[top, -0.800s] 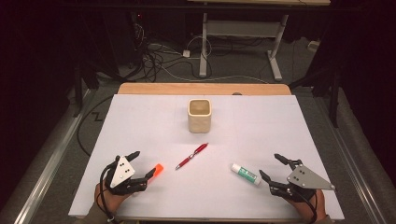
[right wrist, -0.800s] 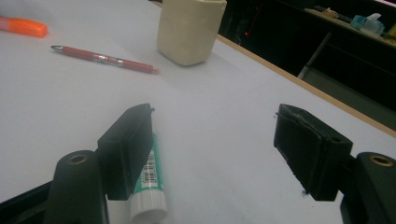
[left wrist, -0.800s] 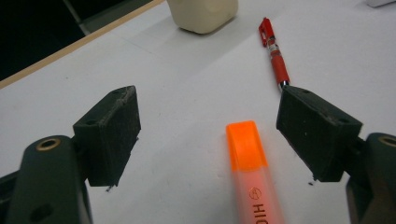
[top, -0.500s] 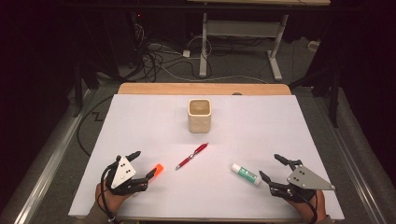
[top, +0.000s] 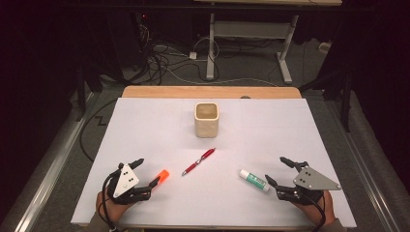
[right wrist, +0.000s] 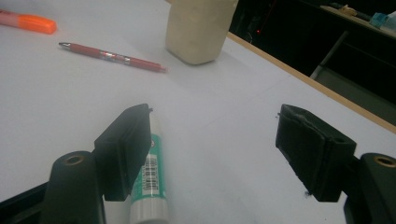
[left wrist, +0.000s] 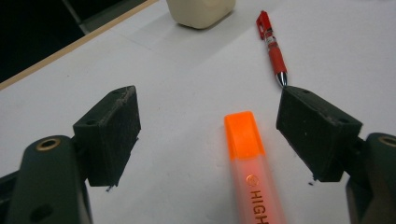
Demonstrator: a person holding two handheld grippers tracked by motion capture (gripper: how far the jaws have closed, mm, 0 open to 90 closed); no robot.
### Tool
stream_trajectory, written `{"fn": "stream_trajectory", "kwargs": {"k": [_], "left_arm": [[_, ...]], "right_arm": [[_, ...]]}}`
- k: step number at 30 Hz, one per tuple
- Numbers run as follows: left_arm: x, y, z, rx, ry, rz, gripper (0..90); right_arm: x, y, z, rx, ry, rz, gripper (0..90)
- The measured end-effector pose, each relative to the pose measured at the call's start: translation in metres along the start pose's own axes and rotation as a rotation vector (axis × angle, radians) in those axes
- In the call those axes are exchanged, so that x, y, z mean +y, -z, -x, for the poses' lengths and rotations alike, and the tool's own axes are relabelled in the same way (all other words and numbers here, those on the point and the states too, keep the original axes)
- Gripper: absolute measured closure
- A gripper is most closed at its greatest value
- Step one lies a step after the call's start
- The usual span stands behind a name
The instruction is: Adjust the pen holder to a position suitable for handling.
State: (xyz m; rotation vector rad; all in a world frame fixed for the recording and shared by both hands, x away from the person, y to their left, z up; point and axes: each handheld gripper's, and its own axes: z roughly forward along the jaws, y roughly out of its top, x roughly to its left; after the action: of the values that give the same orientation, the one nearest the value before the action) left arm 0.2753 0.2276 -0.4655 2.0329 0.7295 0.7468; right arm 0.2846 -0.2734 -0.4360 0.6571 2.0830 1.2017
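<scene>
my left gripper (top: 143, 170) rests low at the near left corner of the white table (top: 145, 121), my hand under it, knuckles near the table's front edge, the jaws pointing forward and a little toward the middle. its jaws stand wide and hold nothing. the orange highlighter (left wrist: 250, 158) lies flat on the table between them, nearer the one on the right in the left gripper view, touching neither pad.

my right gripper (top: 278, 170) sits at the near right corner, hand low in the same way, jaws aimed forward and inward. they are wide apart too, with nothing gripped. the green and white glue stick (right wrist: 150, 172) lies flat just beside the left-hand jaw in the right gripper view, partly behind it; i cannot tell if it touches.

the red pen (top: 198, 161) lies between the two grippers, farther out, and the cream cup (top: 207, 119) stands upright beyond it.
</scene>
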Motion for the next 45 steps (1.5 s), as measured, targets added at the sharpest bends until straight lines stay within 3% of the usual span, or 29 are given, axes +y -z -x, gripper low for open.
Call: {"fn": "stream_trajectory", "kwargs": {"k": [6,14,17,19,22,23,24,27,30,38,44,45], "left_arm": [[-0.002,0.003,0.001,0.006,0.005,-0.008,21.1],[-0.003,0.003,0.0,0.007,0.01,-0.012,21.1],[-0.003,0.002,0.0,0.005,0.012,-0.016,21.1],[-0.002,0.002,0.001,0.001,0.01,-0.017,21.1],[-0.002,0.002,0.001,0.001,0.01,-0.017,21.1],[-0.003,0.002,0.001,0.002,0.012,-0.016,21.1],[-0.003,0.002,0.0,0.003,0.01,-0.018,21.1],[-0.004,0.003,-0.001,0.001,0.011,-0.022,21.1],[-0.006,0.004,-0.002,0.0,0.015,-0.026,21.1],[-0.009,0.007,-0.003,0.004,0.019,-0.036,21.1],[-0.013,0.009,-0.002,0.005,0.032,-0.052,21.1],[-0.013,0.01,-0.001,0.006,0.032,-0.049,21.1]], "right_arm": [[0.012,-0.008,0.008,0.023,0.003,0.013,26.8],[0.031,-0.026,0.017,0.08,0.037,-0.011,28.3],[0.053,-0.041,0.026,0.131,0.072,-0.02,29.3],[0.067,-0.052,0.029,0.154,0.12,-0.045,29.3],[0.09,-0.072,0.033,0.197,0.162,-0.079,29.8],[0.09,-0.072,0.033,0.197,0.162,-0.079,29.8],[0.107,-0.086,0.032,0.236,0.185,-0.092,30.0],[0.129,-0.108,0.028,0.277,0.248,-0.128,31.5],[0.147,-0.133,0.026,0.325,0.278,-0.192,32.9],[0.173,-0.188,0.023,0.393,0.29,-0.271,41.0],[0.18,-0.225,0.02,0.426,0.293,-0.366,48.7],[0.18,-0.225,0.02,0.426,0.293,-0.366,48.7]]}}
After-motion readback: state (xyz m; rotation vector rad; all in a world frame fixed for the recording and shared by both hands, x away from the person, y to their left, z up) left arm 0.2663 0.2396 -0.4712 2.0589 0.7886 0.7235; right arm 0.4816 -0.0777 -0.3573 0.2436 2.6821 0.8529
